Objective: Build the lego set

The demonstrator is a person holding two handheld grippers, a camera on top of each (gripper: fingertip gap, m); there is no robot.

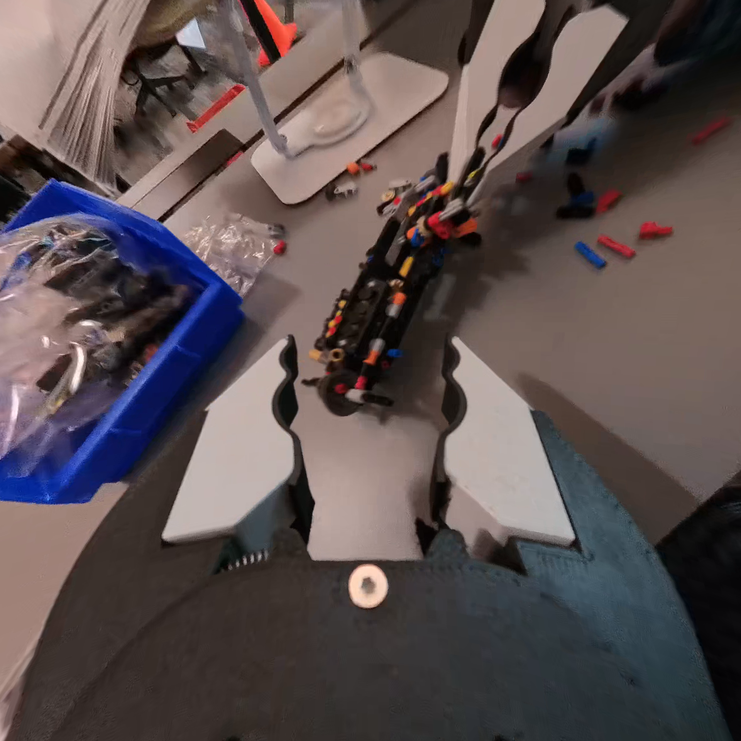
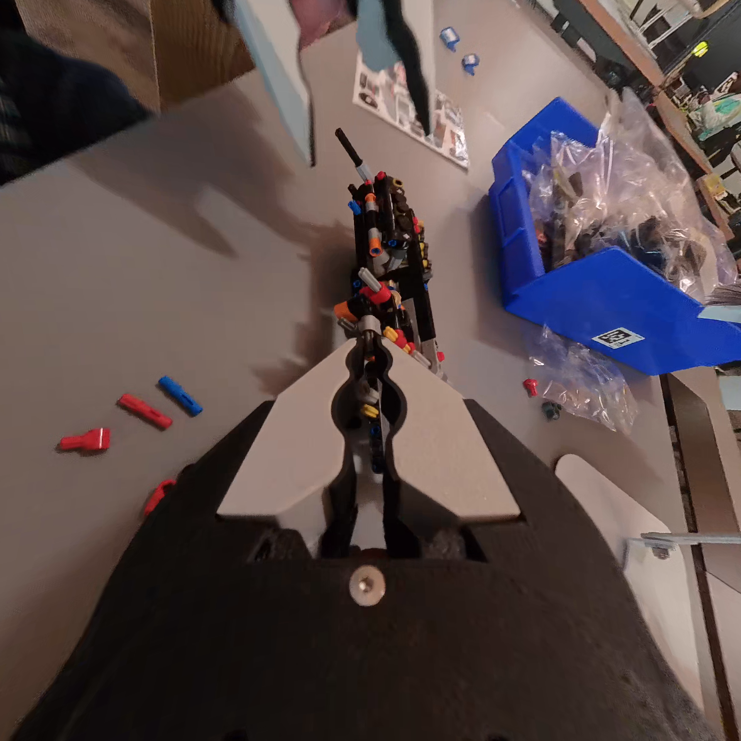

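The right gripper (image 2: 371, 353) is clenching one end of the long black lego chassis (image 1: 381, 292) lying on the grey bench (image 1: 581, 341), while the left gripper (image 1: 371, 353) is hanging released just short of its other end, beside the blue bin (image 1: 160, 381)

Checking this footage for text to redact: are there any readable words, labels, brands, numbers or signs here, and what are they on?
White sticker on the blue bin: a black-and-white square code pattern, no letters or numbers to read.
Printed sheet: only small pictures can be made out, any text is too blurred to read.
Left wrist view: no writing visible.
Nothing readable to quote.
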